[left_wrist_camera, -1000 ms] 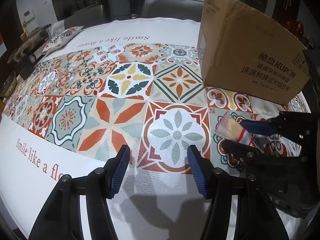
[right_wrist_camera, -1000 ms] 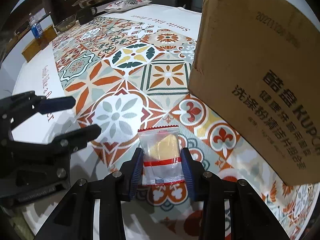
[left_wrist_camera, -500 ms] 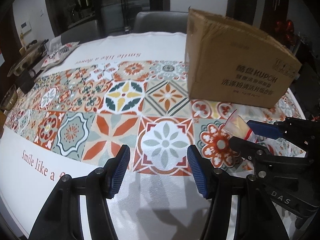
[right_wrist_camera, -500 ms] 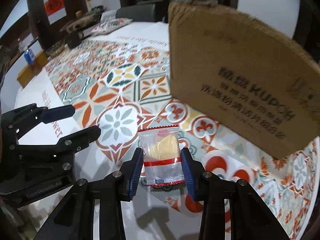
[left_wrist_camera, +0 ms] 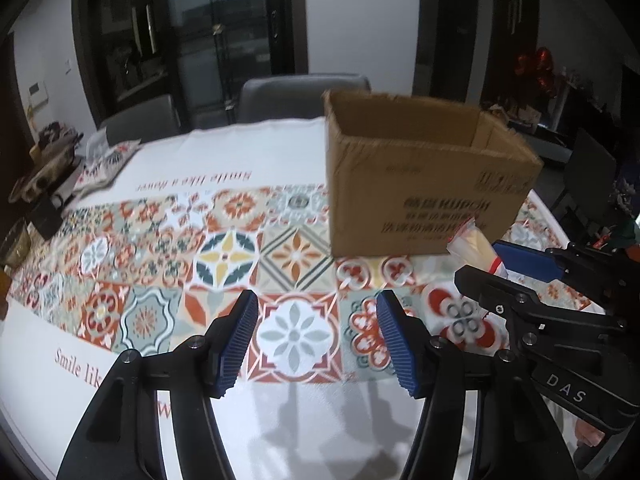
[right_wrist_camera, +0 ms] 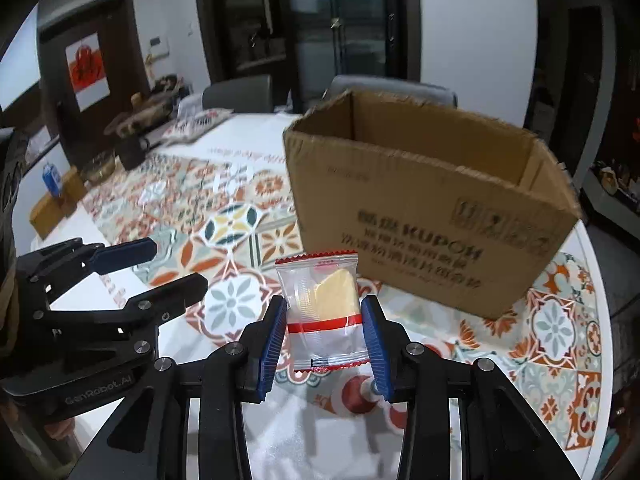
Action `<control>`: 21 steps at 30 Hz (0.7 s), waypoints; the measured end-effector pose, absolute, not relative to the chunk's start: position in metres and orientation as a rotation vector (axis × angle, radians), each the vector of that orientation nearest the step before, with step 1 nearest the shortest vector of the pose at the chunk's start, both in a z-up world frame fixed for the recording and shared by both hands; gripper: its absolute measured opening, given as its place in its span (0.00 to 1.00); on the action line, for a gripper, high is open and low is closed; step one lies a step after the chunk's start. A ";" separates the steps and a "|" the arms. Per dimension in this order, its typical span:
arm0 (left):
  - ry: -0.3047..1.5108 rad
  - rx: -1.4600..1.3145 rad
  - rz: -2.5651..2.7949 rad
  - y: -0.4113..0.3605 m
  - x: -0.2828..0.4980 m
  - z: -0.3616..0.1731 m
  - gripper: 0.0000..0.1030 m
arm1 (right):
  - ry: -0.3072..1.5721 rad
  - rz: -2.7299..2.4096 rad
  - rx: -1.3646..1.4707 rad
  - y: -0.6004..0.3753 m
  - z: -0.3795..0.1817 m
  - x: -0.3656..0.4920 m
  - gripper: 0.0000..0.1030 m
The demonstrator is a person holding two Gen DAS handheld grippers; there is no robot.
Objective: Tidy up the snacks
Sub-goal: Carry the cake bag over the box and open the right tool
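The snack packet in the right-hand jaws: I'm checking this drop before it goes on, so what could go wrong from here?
1. The right gripper pinches the snack packet only by its thin side edges, so the slick wrapper could slip out before it gets over the cardboard box.
2. The packet sits below the box's rim, so it might catch the front wall.
3. The left gripper, jaws opening and empty, hangs close beside and could bump the right.

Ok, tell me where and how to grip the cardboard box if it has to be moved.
Take the cardboard box by its open top rim at the near left corner, coming from above with one finger inside. Its flaps are gone and its walls are too wide apart for a claw to span.
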State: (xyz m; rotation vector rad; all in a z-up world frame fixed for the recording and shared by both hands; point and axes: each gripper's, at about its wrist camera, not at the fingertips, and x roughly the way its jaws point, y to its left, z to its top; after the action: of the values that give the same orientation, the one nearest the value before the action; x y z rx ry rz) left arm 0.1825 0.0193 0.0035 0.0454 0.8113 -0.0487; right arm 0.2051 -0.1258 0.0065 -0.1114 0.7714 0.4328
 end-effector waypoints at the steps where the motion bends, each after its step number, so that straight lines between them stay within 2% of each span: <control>1: 0.800 0.049 -0.054 0.017 0.183 0.008 0.61 | 0.759 0.427 -0.104 -0.128 0.011 0.204 0.38; 14: 0.684 0.121 -0.109 -0.009 0.197 0.060 0.65 | 0.671 0.350 -0.055 -0.158 0.054 0.203 0.38; 21: 0.637 0.166 -0.131 -0.020 0.207 0.083 0.71 | 0.640 0.319 -0.064 -0.168 0.077 0.210 0.38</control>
State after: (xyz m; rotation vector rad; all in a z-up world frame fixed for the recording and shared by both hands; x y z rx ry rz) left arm 0.2074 -0.0196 0.0825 0.1655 0.6366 -0.1315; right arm 0.2097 -0.1683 0.0772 -0.0642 0.6403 0.3191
